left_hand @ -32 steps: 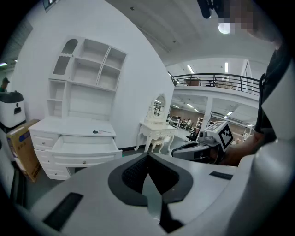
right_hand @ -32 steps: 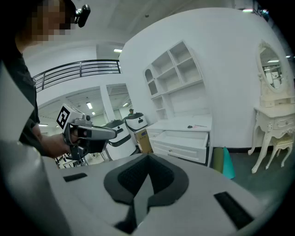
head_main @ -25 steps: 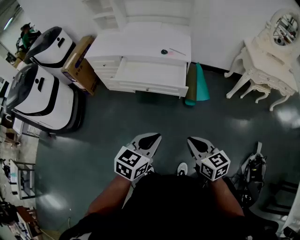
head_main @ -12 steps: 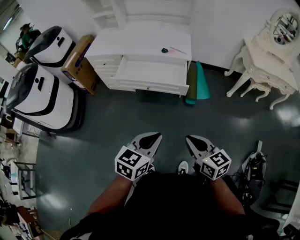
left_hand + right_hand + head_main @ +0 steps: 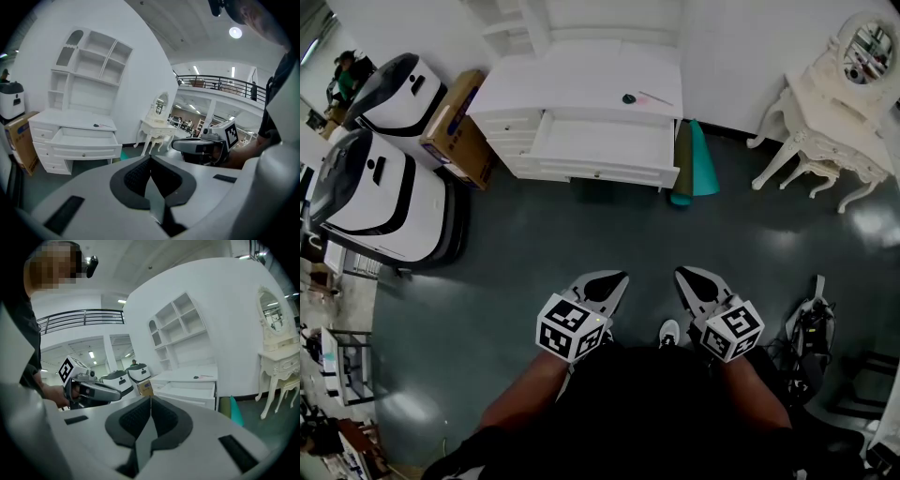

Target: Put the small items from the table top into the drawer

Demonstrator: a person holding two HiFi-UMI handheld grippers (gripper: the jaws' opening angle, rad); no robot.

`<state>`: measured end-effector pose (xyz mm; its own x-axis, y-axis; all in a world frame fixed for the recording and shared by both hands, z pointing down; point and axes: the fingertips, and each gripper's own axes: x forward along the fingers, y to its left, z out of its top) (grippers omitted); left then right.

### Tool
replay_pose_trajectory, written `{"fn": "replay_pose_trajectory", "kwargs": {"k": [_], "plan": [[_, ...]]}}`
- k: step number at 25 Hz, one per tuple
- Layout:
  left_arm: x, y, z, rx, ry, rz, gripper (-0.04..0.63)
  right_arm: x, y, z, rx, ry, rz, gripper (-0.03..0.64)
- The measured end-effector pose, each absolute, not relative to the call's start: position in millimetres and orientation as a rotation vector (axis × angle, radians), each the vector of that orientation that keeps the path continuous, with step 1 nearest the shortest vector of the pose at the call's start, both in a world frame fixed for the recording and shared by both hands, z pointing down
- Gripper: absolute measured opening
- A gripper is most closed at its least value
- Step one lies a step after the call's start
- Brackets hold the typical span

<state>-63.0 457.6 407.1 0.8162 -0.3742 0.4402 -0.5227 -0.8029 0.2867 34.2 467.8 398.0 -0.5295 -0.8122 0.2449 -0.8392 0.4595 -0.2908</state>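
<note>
A white desk (image 5: pixel 572 89) stands against the far wall with its wide drawer (image 5: pixel 602 150) pulled open. On the desk top lie a small dark round item (image 5: pixel 629 98) and a thin pen-like stick (image 5: pixel 655 98). The same desk (image 5: pixel 70 126) shows far off in the left gripper view, and the desk (image 5: pixel 187 378) in the right gripper view. My left gripper (image 5: pixel 614 278) and right gripper (image 5: pixel 682 275) are held close to my body, far from the desk. Both are shut with nothing between the jaws.
Two white machines (image 5: pixel 380 159) and a cardboard box (image 5: pixel 459 127) stand left of the desk. A green roll (image 5: pixel 701 164) leans at its right. An ornate white dressing table (image 5: pixel 830 112) with a stool stands at the far right. Cables and gear (image 5: pixel 806 337) lie near my right foot.
The view has shifted slightly; both grippers sit a little lower in the frame. Their jaws stay shut and the desk items have not moved.
</note>
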Motion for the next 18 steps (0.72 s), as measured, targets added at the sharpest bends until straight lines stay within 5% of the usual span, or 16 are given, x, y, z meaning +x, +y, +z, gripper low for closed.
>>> {"fn": "replay_pose_trajectory", "kwargs": {"k": [18], "plan": [[-124, 444, 405, 2.64, -0.616, 0.477, 0.003, -27, 466, 404, 1.559, -2.491, 0.515, 0.026]]}}
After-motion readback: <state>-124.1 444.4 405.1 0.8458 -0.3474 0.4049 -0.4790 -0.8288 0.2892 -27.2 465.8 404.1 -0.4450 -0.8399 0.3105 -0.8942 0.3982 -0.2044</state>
